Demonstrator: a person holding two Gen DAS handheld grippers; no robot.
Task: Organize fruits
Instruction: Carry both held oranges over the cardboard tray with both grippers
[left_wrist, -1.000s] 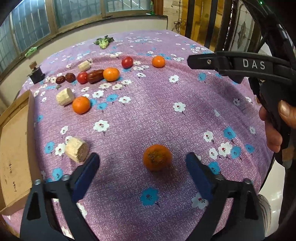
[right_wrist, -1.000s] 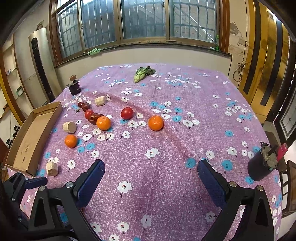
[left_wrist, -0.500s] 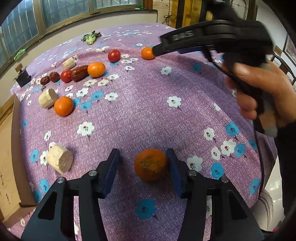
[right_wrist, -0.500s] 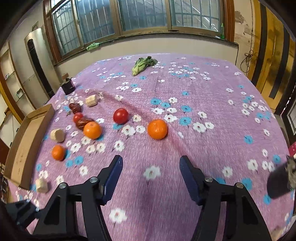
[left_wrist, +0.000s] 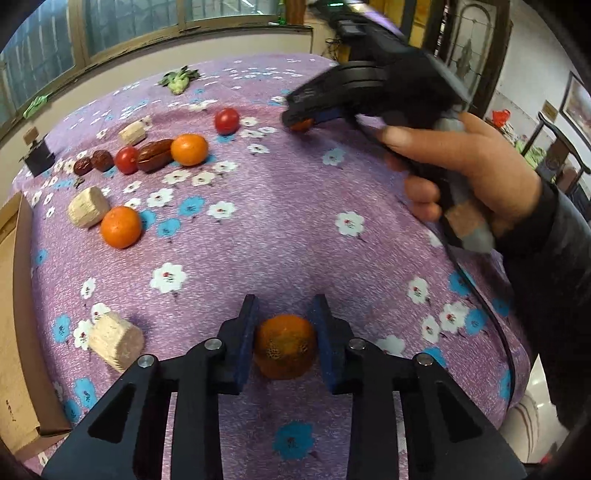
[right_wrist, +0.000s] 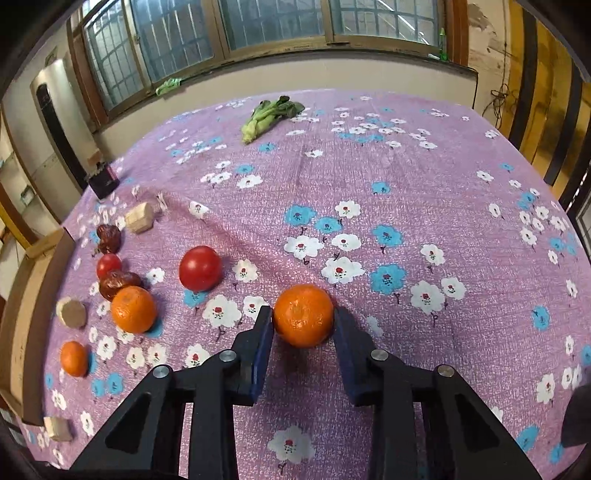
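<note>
Left gripper (left_wrist: 283, 334): black frame with blue pads, clamped on a round, dull-skinned orange mandarin with a dark speckled patch (left_wrist: 284, 346); both pads touch its sides.
Right gripper (right_wrist: 303, 332): same build, jaws bracketing a bright, glossy round orange mandarin (right_wrist: 303, 315); the left pad touches, and I cannot tell whether the right pad does.
Key relation: each fruit sits dead ahead between its own pads, low on the cloth; being round, neither has a long axis to line up with.
Sorted group: lies to the left of both grippers; nearer the right one are a red tomato (right_wrist: 200, 267) and another orange mandarin (right_wrist: 133, 308).
Brown dates (left_wrist: 155, 160): wrinkled, oblong, beside a small tomato.
Cork-like beige cylinders (left_wrist: 116, 341): rough, scattered.
Purple floral tablecloth (left_wrist: 280, 221): soft woven fabric, slightly rumpled.
Cardboard tray (right_wrist: 29, 314): at the far left edge.
</note>
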